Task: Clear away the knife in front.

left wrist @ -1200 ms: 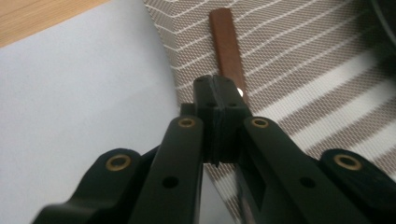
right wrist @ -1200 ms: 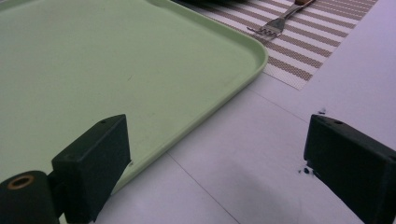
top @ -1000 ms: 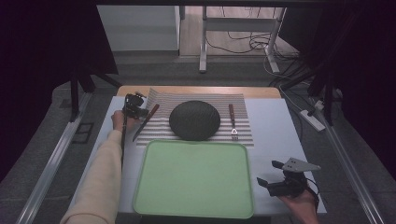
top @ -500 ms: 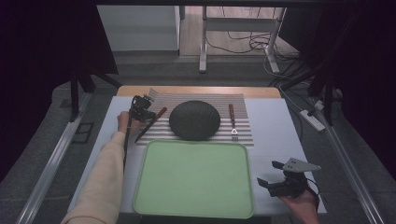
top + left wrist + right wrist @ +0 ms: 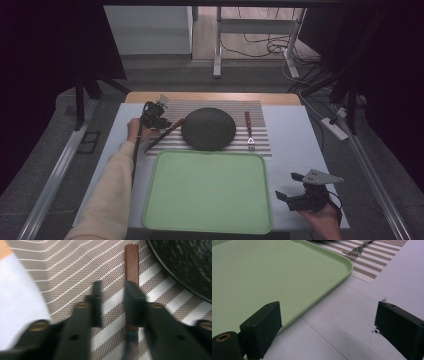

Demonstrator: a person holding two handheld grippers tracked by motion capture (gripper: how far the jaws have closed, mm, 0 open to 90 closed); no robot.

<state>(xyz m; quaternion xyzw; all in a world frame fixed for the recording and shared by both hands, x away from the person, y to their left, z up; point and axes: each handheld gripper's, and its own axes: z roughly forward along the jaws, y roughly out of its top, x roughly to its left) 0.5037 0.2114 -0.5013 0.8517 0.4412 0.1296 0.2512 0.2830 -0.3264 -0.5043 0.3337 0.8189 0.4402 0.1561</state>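
A green tray (image 5: 207, 192) sits bare before a dark plate (image 5: 208, 128), fork (image 5: 248, 130) and knife (image 5: 165, 134) on a striped mat (image 5: 260, 142). The left gripper (image 5: 159, 120), its jaws just opening, straddles the knife handle unclamped; the right gripper (image 5: 295, 192) waits agape beside the tray. Likely nothing is moved yet.

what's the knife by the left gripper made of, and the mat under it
Knife: the handle looks like wood, reddish-brown and matte; the blade looks like polished metal, judging by its bright reflective sheen. Placemat: seems a woven synthetic or vinyl mesh, given its fine grid texture, with brown and pale stripes.
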